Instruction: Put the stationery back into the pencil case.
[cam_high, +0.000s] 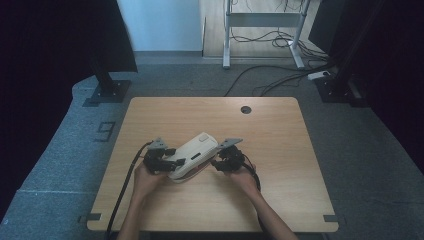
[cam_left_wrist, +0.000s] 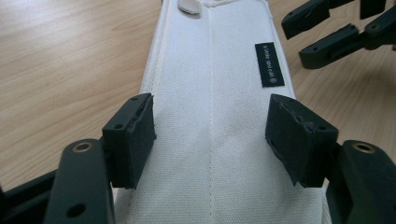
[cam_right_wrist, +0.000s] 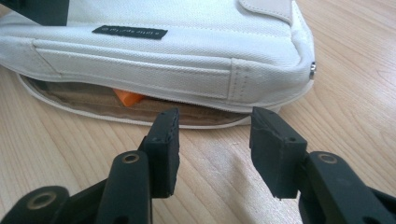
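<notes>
Writing on the small black label (cam_left_wrist: 269, 65) sewn to the white fabric pouch (cam_high: 193, 156) is too fine to read. The pouch lies near the middle of the wooden surface (cam_high: 280, 150), its long axis slanting from near-left to far-right, the flap end farthest from the person. Left hand-held gripper (cam_left_wrist: 210, 140) straddles the pouch's near end, jaws spread to either side of the cloth, not pinching it. Right hand-held gripper (cam_right_wrist: 215, 149) sits just beside the pouch's long edge, jaws apart, facing the gaping zip where something orange (cam_right_wrist: 127, 98) peeks out.
</notes>
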